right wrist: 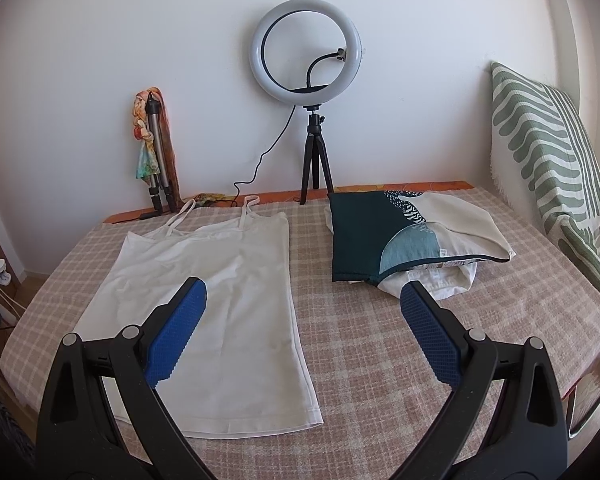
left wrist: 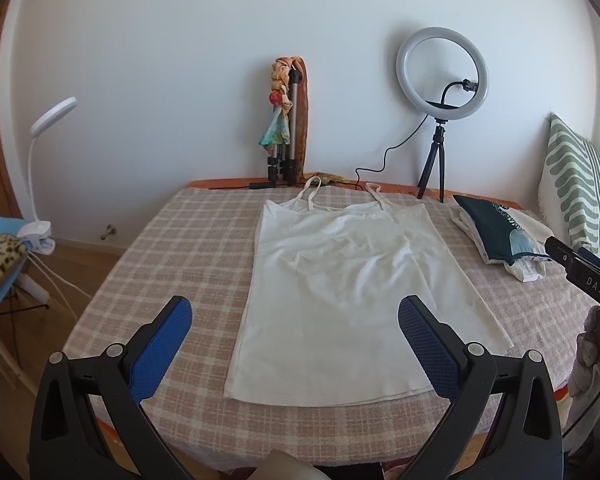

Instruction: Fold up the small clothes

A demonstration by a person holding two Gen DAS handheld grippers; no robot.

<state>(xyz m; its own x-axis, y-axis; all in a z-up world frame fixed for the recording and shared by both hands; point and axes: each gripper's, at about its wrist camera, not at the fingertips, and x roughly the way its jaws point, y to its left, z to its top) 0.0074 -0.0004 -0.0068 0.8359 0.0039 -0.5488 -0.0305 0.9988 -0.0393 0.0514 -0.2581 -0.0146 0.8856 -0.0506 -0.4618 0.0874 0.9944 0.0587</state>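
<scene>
Blue-padded left gripper (left wrist: 296, 314) & right gripper (right wrist: 303, 296) wide apart, empty.

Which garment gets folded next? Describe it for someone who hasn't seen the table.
On the checked tablecloth, left of the ring light, a white camisole lies spread flat, thin straps toward the wall. Unlike the folded teal-patterned pile to its right, it is plain white and unfolded.

Background clutter beyond the fingers

Ring light (right wrist: 306, 50) on tripod straight ahead; striped cushion (right wrist: 548, 152) far right; clip lamp (left wrist: 46, 168) far left.
</scene>
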